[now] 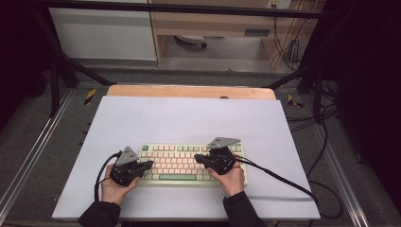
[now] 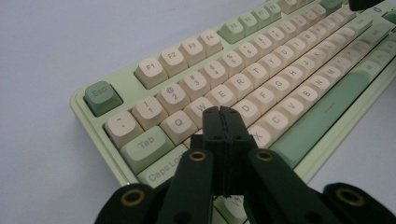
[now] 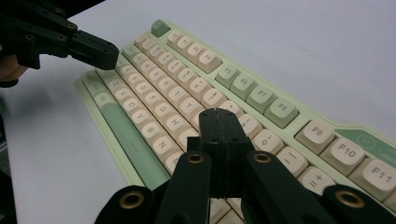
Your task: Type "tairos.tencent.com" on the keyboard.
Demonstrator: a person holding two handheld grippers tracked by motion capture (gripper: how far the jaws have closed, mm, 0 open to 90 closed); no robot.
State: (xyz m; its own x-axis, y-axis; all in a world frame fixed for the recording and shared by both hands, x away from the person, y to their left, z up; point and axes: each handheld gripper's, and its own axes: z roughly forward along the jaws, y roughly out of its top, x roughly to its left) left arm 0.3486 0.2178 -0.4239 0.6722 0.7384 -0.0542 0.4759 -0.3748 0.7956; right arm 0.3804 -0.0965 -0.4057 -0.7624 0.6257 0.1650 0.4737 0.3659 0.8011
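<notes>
On the white-covered desk the keyboard lies near its front edge, and both the left gripper and right gripper, jaws pressed together and empty, poise over its keys, so typing seems underway with no way to tell how much remains.

A wooden table fills the middle of the frame, a large white sheet spread across nearly all of it, and a pale green keyboard lies on the sheet's lower middle.
</notes>
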